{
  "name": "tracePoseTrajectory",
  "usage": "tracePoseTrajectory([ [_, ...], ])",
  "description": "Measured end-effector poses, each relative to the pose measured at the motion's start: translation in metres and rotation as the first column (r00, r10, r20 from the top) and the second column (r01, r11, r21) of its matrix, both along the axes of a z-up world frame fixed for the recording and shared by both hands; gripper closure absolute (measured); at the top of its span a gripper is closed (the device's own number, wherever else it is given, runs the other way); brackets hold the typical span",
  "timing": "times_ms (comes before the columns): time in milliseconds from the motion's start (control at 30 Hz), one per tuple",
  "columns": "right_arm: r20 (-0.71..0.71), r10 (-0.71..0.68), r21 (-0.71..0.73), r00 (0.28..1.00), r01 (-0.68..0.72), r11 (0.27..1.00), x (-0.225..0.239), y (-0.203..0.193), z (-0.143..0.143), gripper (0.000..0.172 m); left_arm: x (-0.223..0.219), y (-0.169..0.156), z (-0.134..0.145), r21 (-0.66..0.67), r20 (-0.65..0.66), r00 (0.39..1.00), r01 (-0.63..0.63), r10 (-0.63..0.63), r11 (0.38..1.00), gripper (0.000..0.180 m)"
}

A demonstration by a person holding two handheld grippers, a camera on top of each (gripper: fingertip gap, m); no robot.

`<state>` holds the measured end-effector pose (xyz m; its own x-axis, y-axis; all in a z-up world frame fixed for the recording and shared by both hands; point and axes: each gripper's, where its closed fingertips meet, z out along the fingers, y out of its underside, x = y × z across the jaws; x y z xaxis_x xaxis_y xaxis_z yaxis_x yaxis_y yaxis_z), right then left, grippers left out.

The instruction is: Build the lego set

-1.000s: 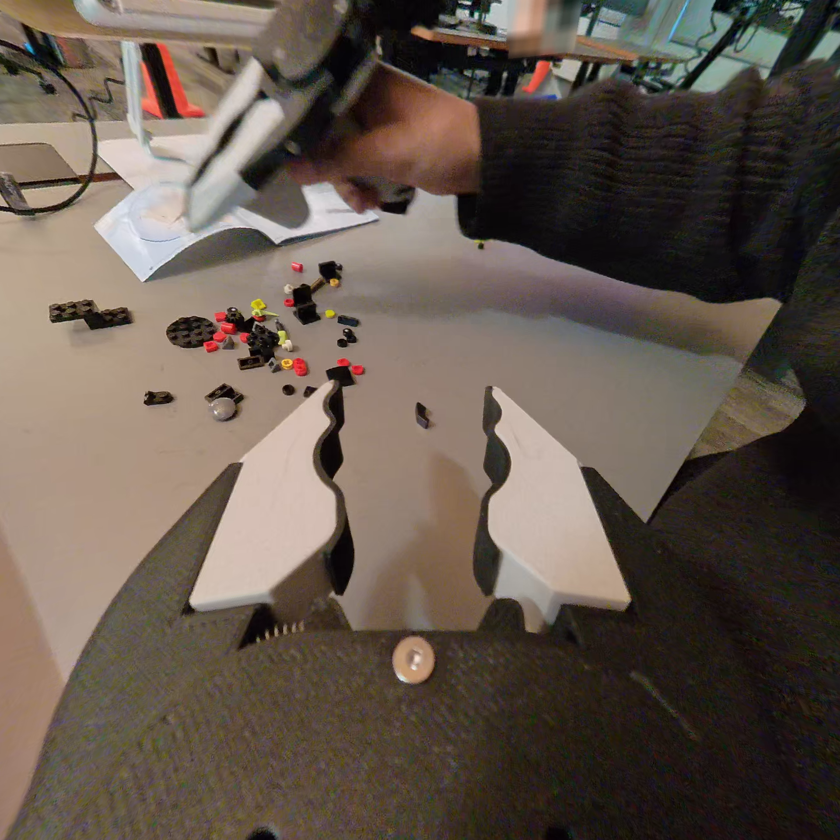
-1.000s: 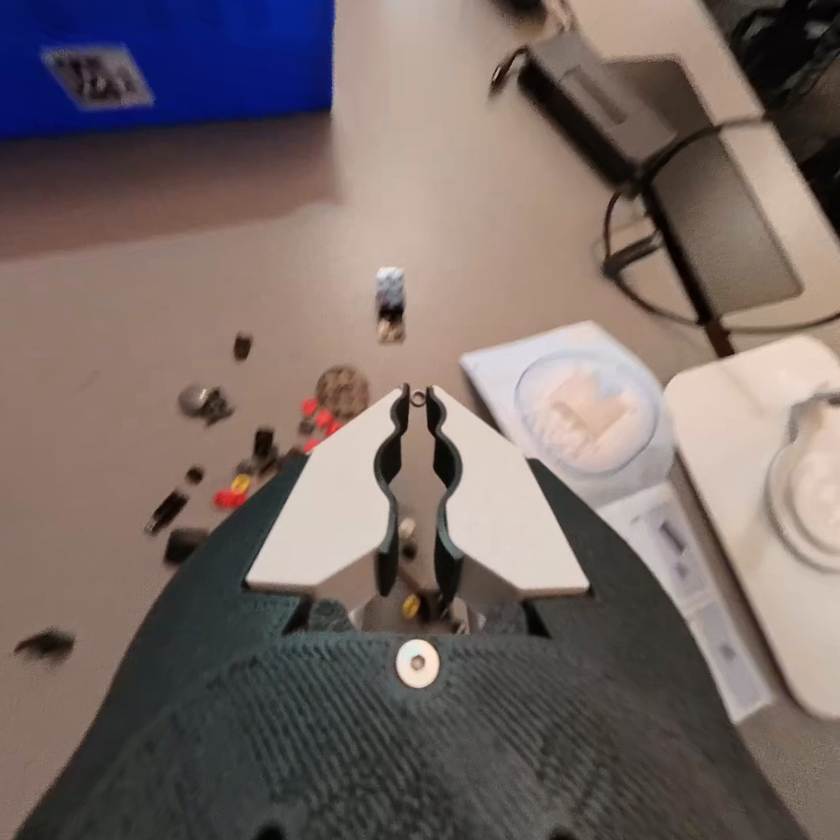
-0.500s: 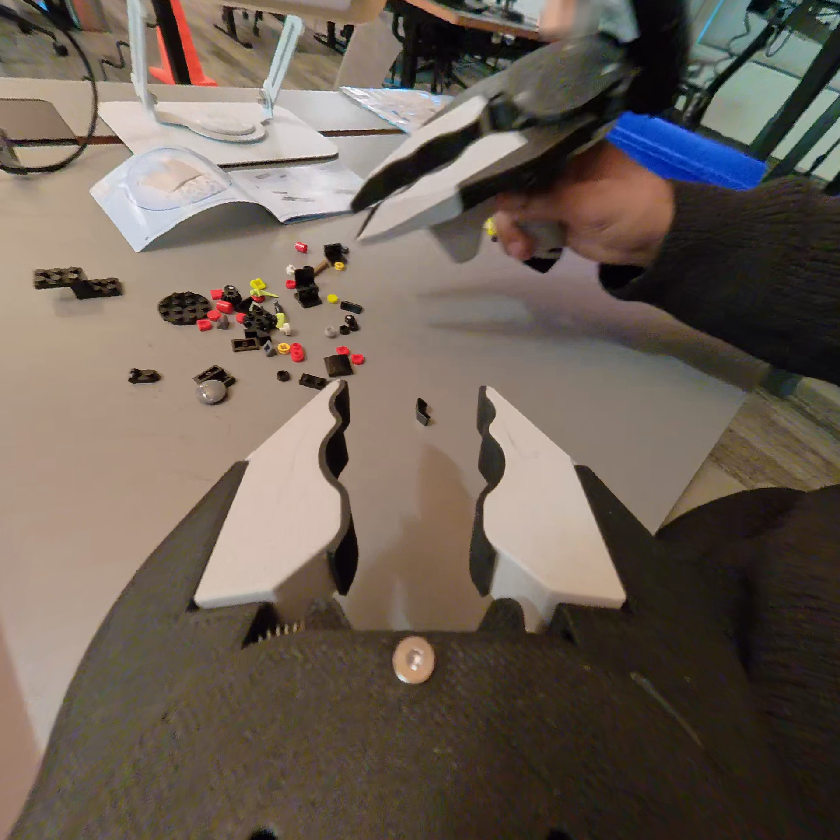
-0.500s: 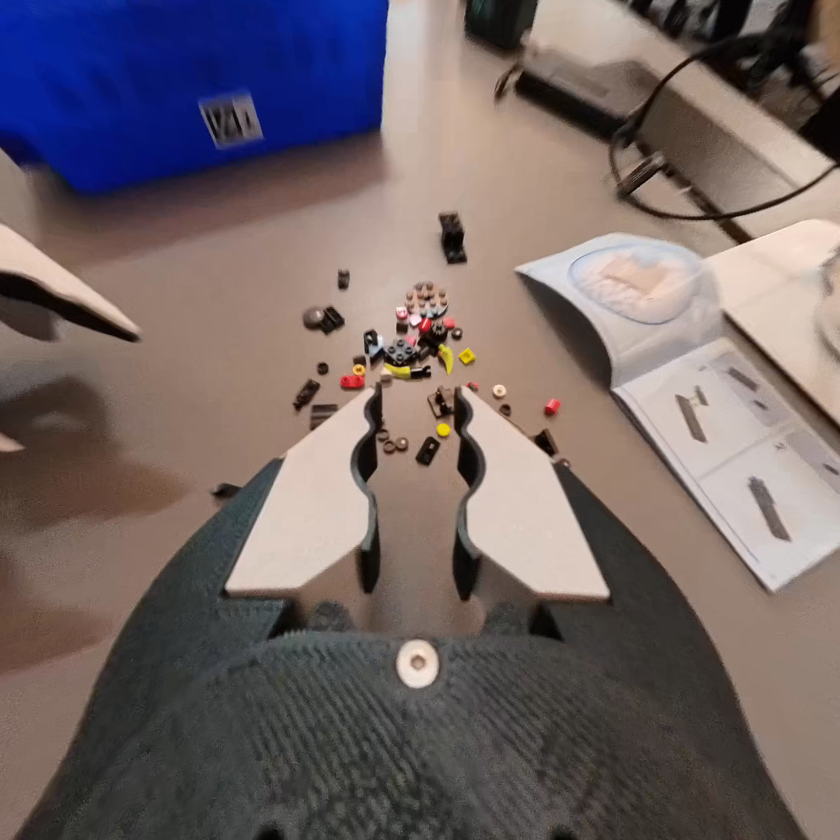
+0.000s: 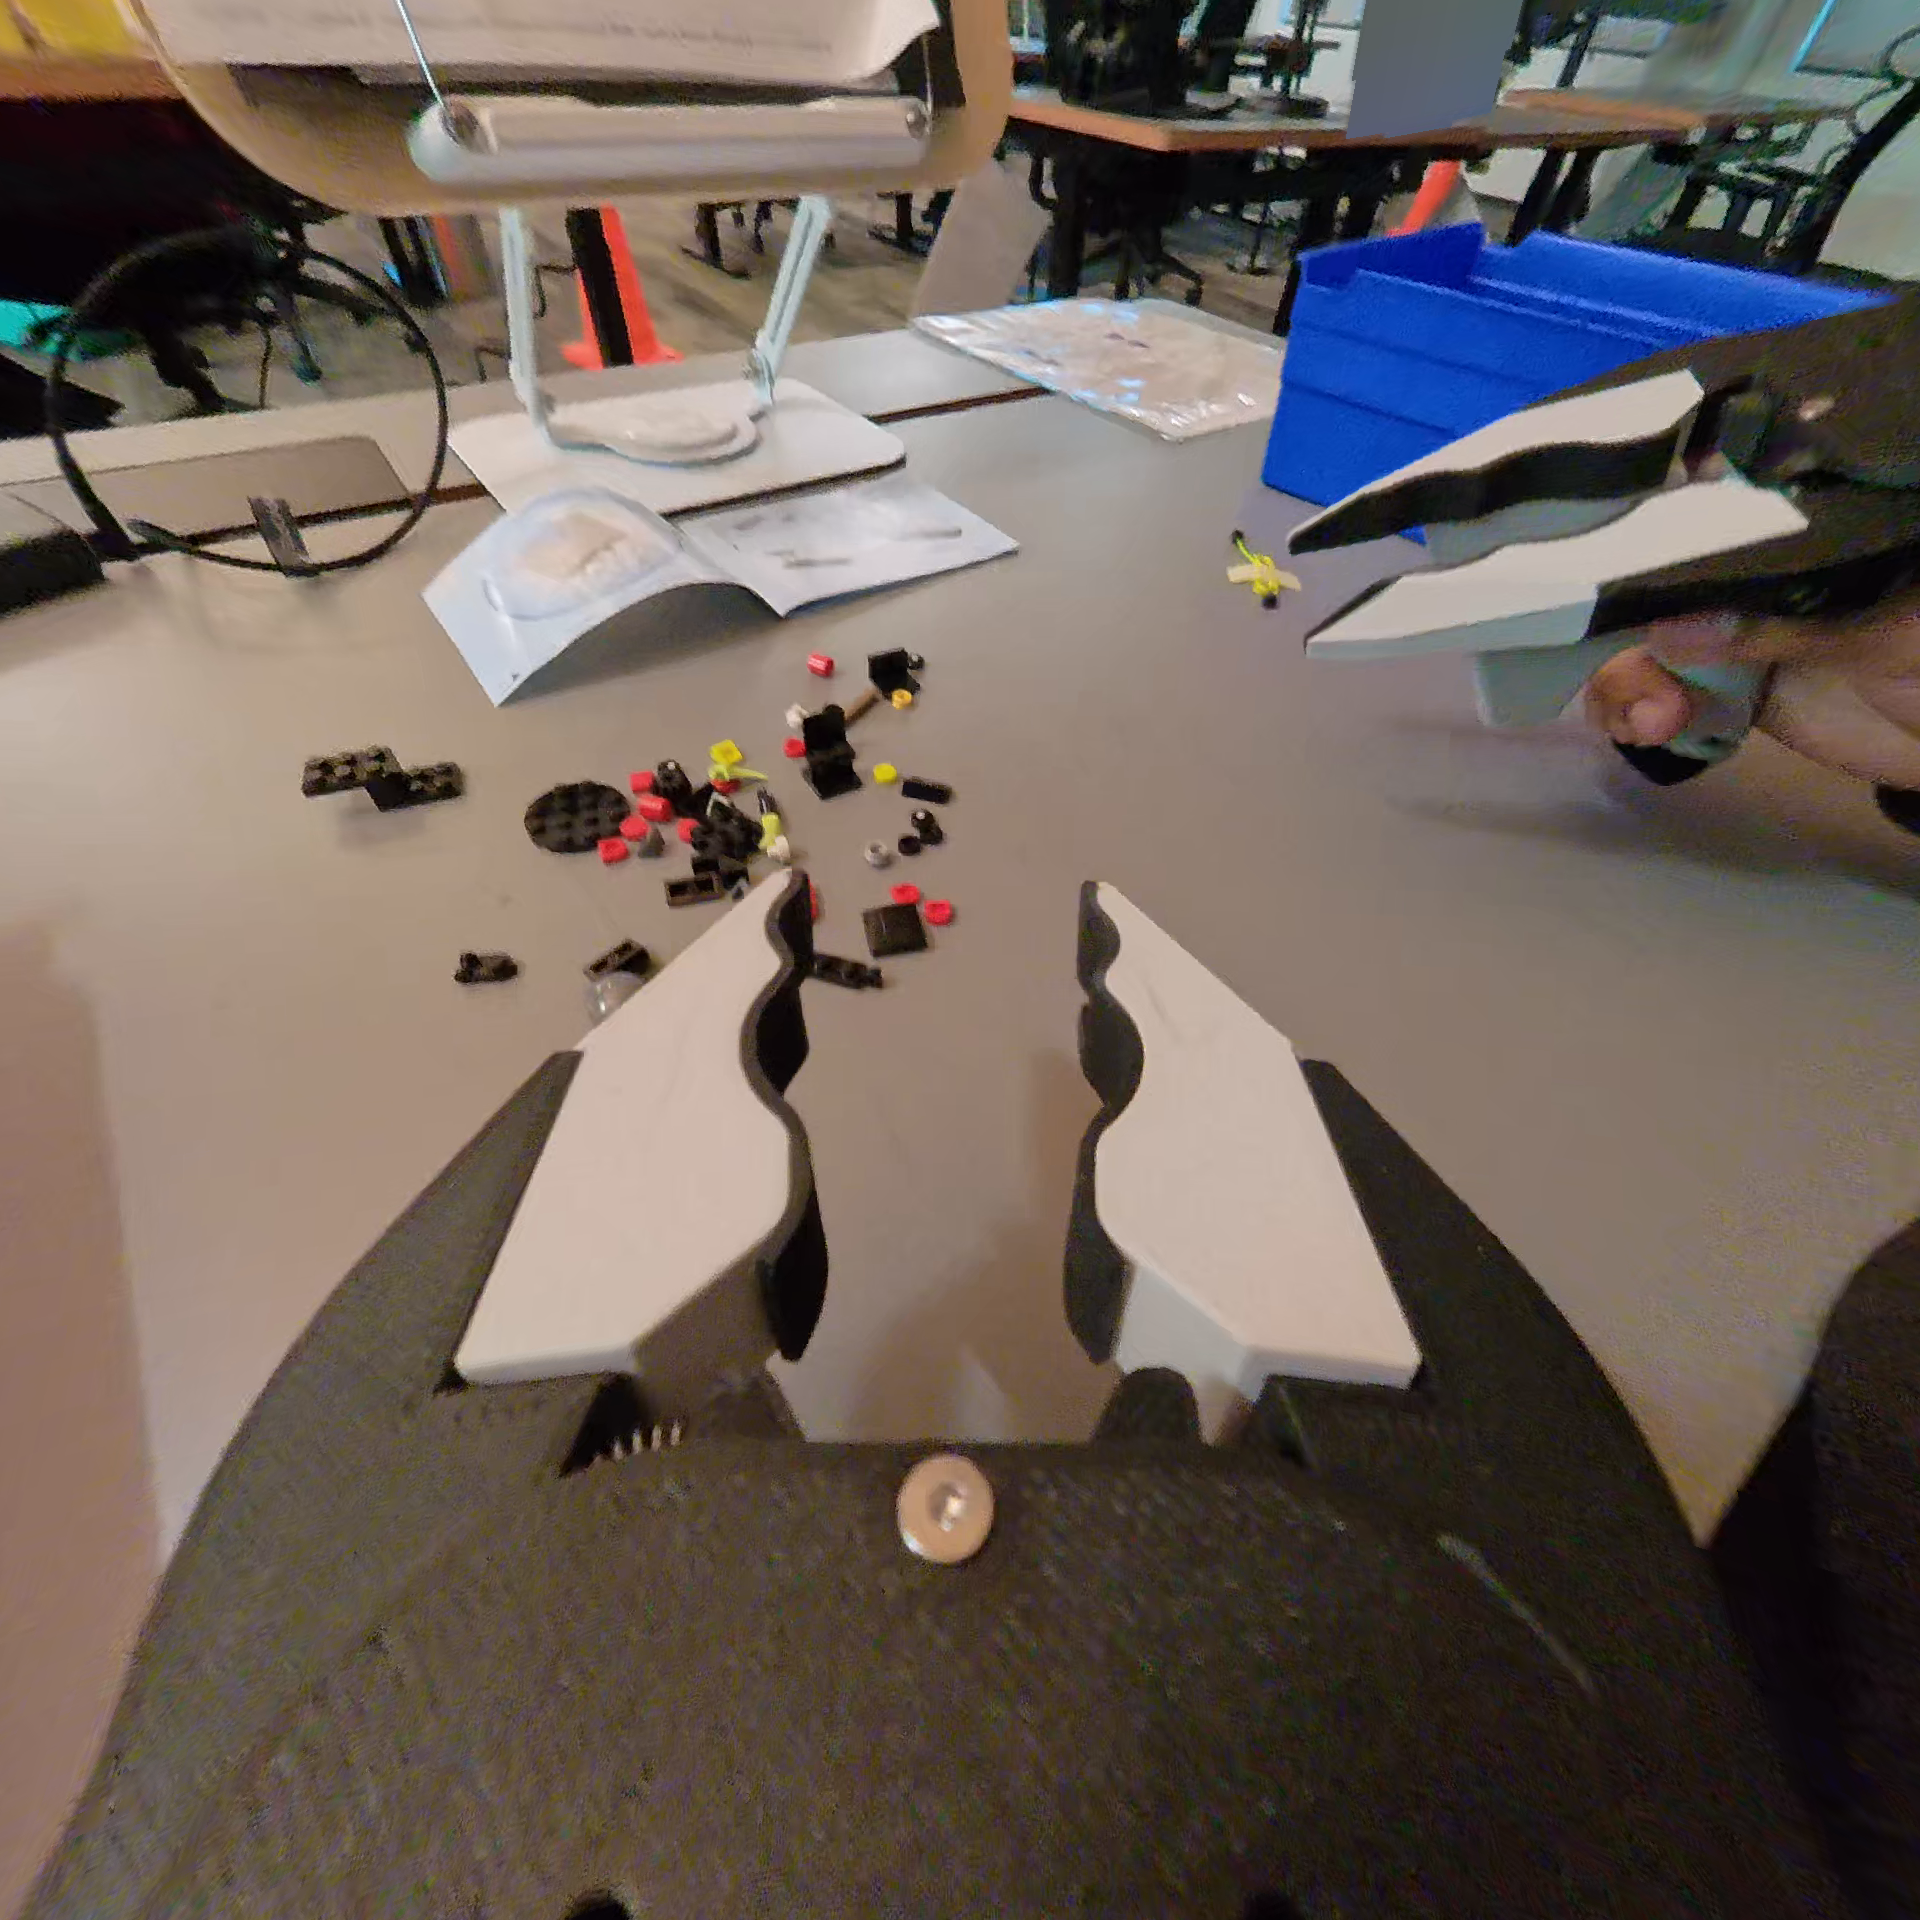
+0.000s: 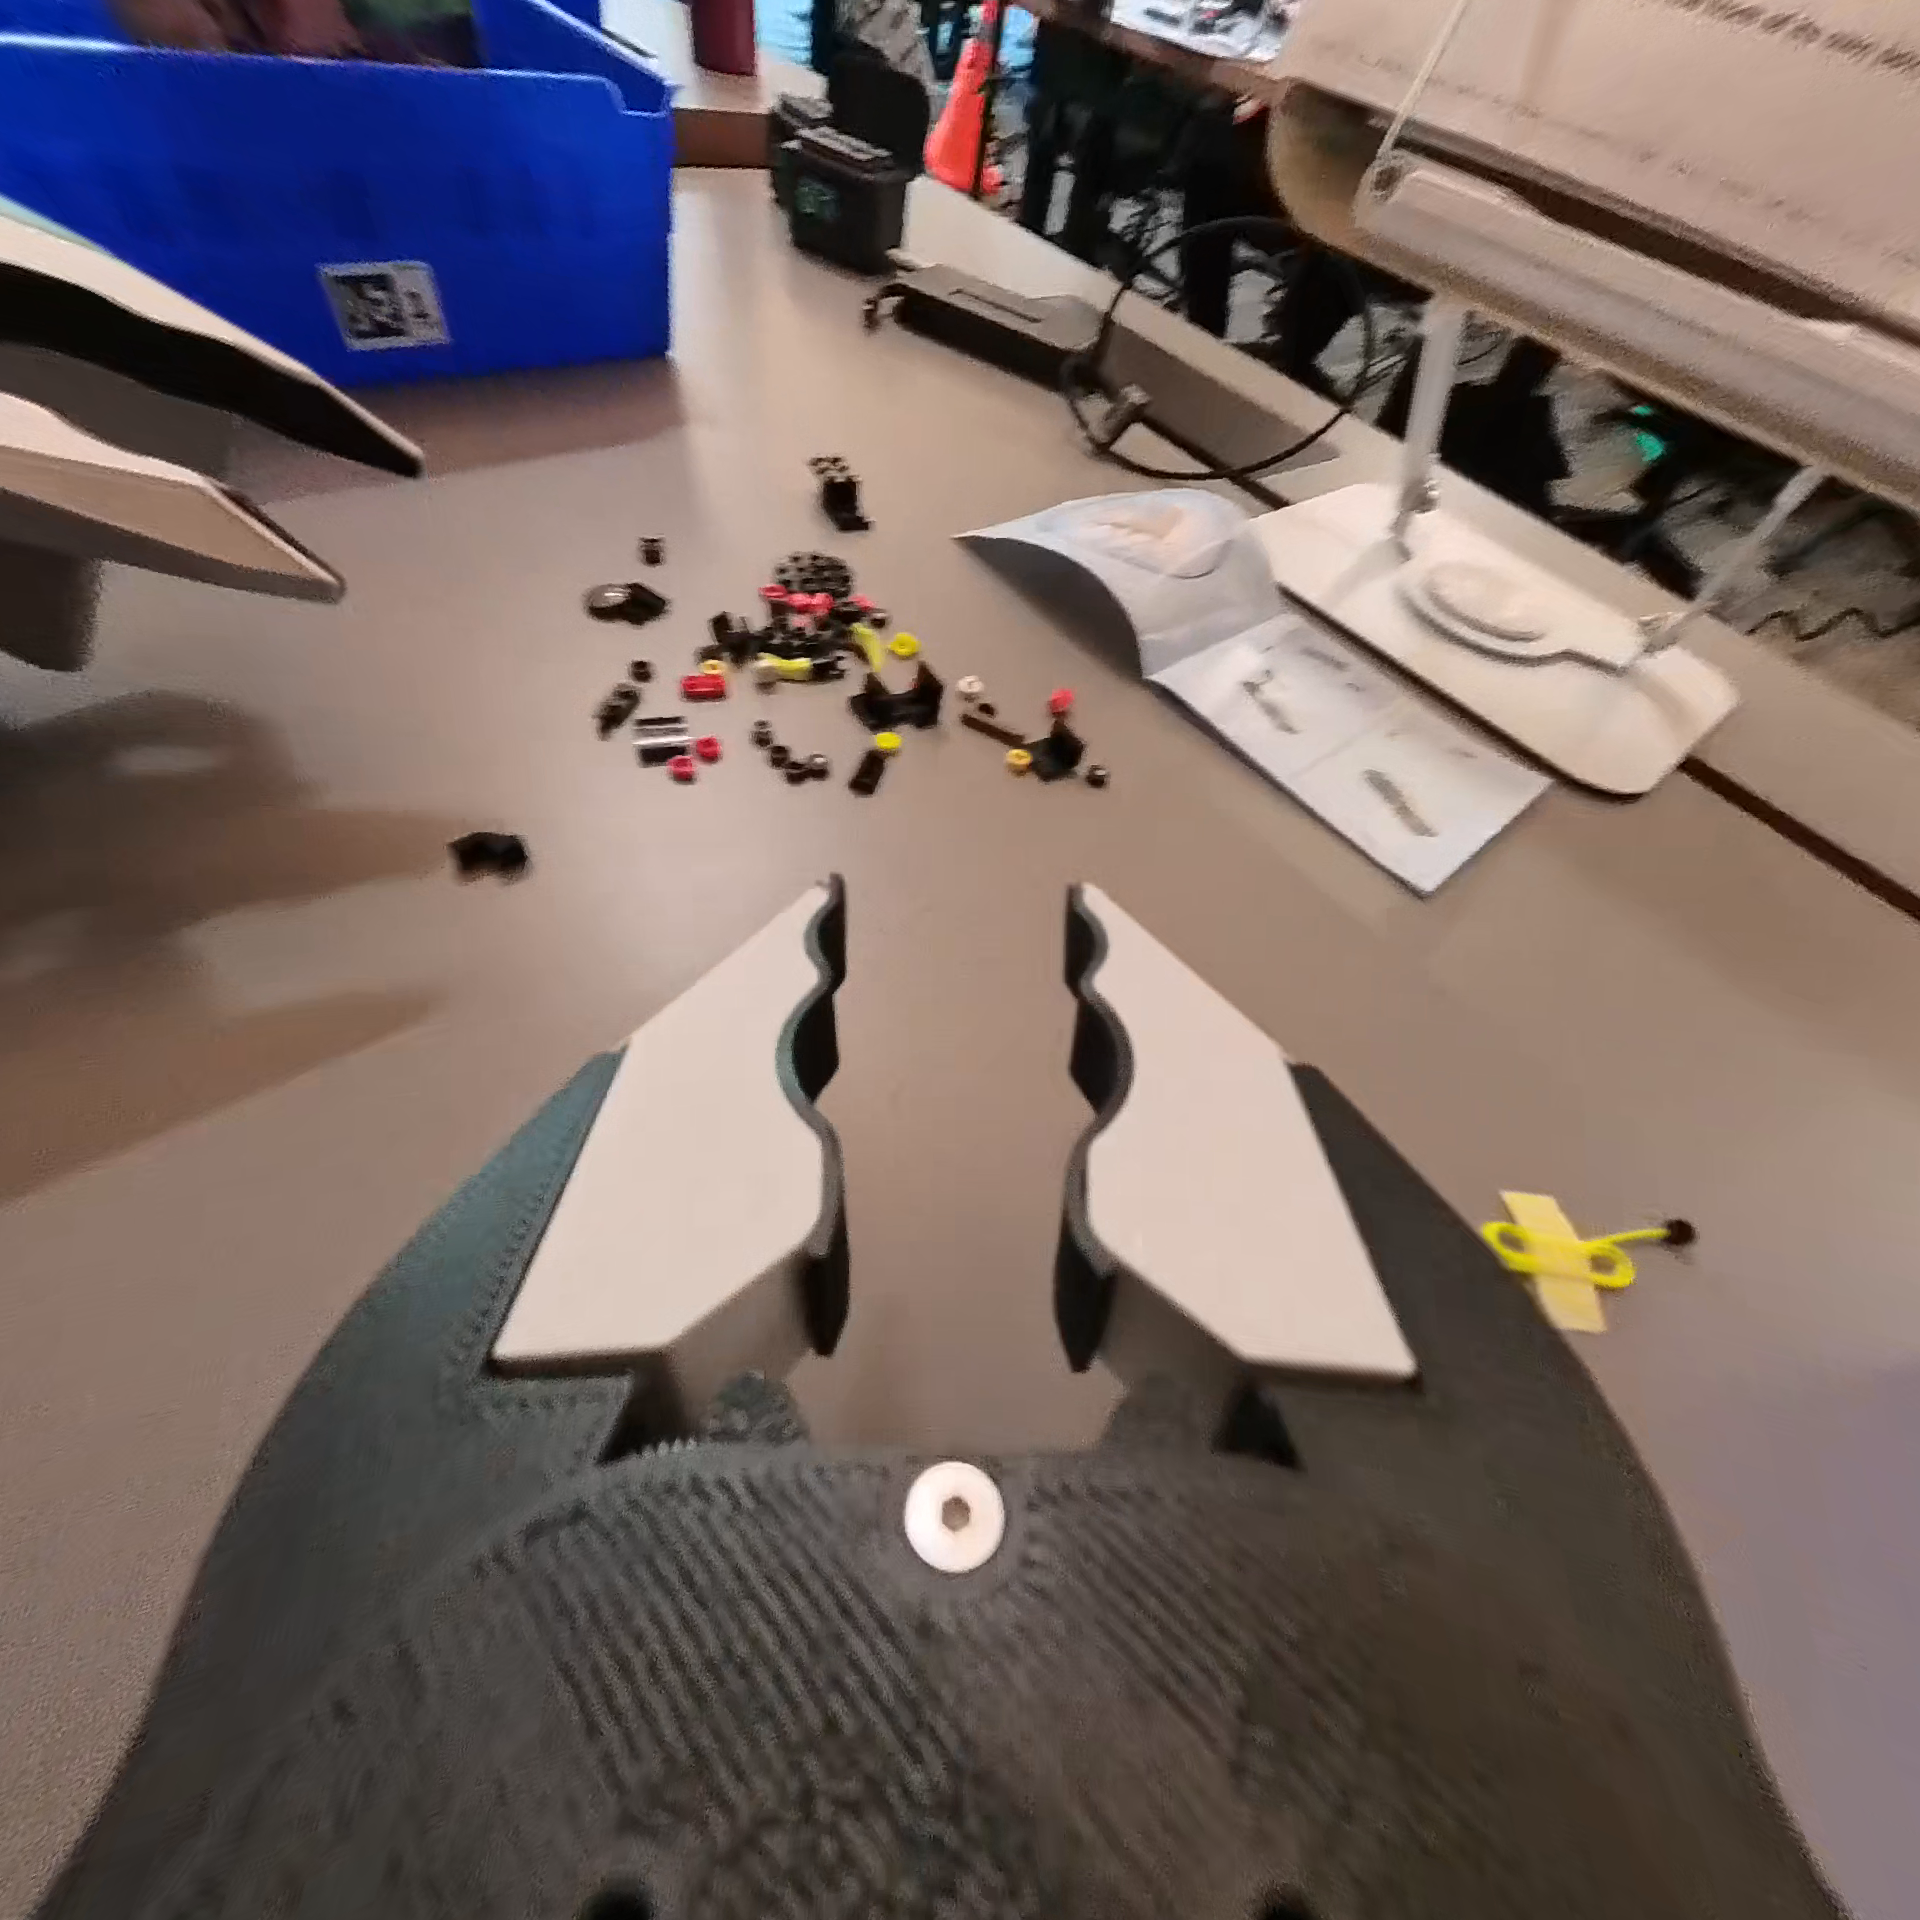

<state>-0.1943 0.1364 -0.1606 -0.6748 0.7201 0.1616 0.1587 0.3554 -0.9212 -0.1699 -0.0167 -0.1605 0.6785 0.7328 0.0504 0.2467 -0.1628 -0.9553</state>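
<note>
Grey table [image 5: 1247, 1039], scattered bricks [image 5: 727, 821], workshop room

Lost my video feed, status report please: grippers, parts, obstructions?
Left gripper open, empty, above scattered bricks. Right gripper open, empty, short of the pile. Booklet beside the pile.

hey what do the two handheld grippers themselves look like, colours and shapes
Both match: the left gripper and right gripper each have a textured black printed body with a silver centre screw, plus two pale grey wedge-shaped fingers lined with wavy black pads.
</note>
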Motion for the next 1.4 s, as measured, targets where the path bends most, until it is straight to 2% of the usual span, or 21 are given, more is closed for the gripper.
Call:
tracePoseTrajectory([
  [133, 0.059, 0.015, -0.023, 0.998, -0.014, 1.000, -0.005, -0.005, -0.007, 0.107, -0.018, 0.016, 0.003, 0.070, 0.050, 0.998, 0.022, -0.026, 0.997, 0.131],
  [233, -0.005, 0.036, 0.025, 0.999, -0.036, 0.999, -0.010, -0.006, 0.005, 0.106, -0.029, 0.024, 0.014, 0.124, 0.058, 0.997, 0.034, -0.041, 0.992, 0.131],
  [300, -0.054, 0.026, 0.096, 0.998, -0.021, 0.995, -0.013, -0.002, 0.009, 0.100, -0.028, 0.027, 0.014, 0.144, 0.088, 0.994, 0.049, -0.062, 0.988, 0.130],
  [400, -0.055, -0.022, 0.187, 0.998, 0.032, 0.982, -0.015, 0.010, -0.001, 0.073, -0.022, 0.025, 0.009, 0.132, 0.114, 0.990, 0.062, -0.077, 0.989, 0.128],
  [500, 0.038, -0.022, 0.201, 0.999, 0.014, 0.979, -0.009, 0.012, -0.022, 0.055, -0.019, 0.018, 0.013, 0.111, 0.076, 0.995, 0.051, -0.060, 0.992, 0.125],
  [700, 0.061, 0.023, 0.111, 0.998, -0.030, 0.993, 0.004, 0.006, -0.012, 0.062, -0.010, 0.013, 0.015, 0.056, 0.023, 0.998, 0.048, -0.050, 0.997, 0.112],
  [767, 0.070, 0.039, 0.075, 0.997, -0.044, 0.996, 0.007, 0.004, -0.010, 0.067, -0.005, 0.014, 0.013, 0.053, 0.057, 0.996, 0.062, -0.065, 0.997, 0.117],
  [833, 0.060, 0.083, 0.057, 0.995, -0.086, 0.995, 0.010, 0.000, -0.007, 0.088, 0.000, 0.018, 0.012, 0.062, 0.098, 0.989, 0.105, -0.110, 0.993, 0.122],
  [900, 0.056, 0.111, 0.066, 0.992, -0.114, 0.991, 0.011, -0.003, -0.011, 0.099, 0.001, 0.018, 0.010, 0.074, 0.116, 0.986, 0.114, -0.122, 0.991, 0.123],
  [1033, 0.134, 0.115, 0.139, 0.984, -0.133, 0.981, 0.011, -0.002, -0.037, 0.085, 0.000, 0.017, 0.002, 0.070, 0.150, 0.980, 0.121, -0.131, 0.990, 0.120],
  [1100, 0.172, 0.129, 0.129, 0.977, -0.152, 0.980, 0.013, -0.004, -0.044, 0.088, 0.000, 0.016, 0.002, 0.079, 0.152, 0.979, 0.124, -0.135, 0.989, 0.119],
  [1133, 0.183, 0.137, 0.110, 0.974, -0.159, 0.981, 0.013, -0.005, -0.045, 0.090, 0.000, 0.016, 0.002, 0.083, 0.152, 0.979, 0.127, -0.138, 0.988, 0.123],
  [1300, 0.168, 0.110, 0.031, 0.980, -0.117, 0.993, -0.002, 0.005, -0.036, 0.096, -0.011, 0.015, 0.009, 0.146, 0.071, 0.985, 0.147, -0.159, 0.978, 0.169],
  [1333, 0.172, 0.104, 0.015, 0.980, -0.109, 0.994, -0.006, 0.007, -0.034, 0.096, -0.016, 0.016, 0.011, 0.162, 0.057, 0.984, 0.156, -0.167, 0.974, 0.171],
  [1400, 0.194, 0.095, -0.010, 0.977, -0.094, 0.995, -0.010, 0.010, -0.028, 0.091, -0.032, 0.013, 0.012, 0.153, 0.063, 0.987, 0.138, -0.149, 0.979, 0.164],
])
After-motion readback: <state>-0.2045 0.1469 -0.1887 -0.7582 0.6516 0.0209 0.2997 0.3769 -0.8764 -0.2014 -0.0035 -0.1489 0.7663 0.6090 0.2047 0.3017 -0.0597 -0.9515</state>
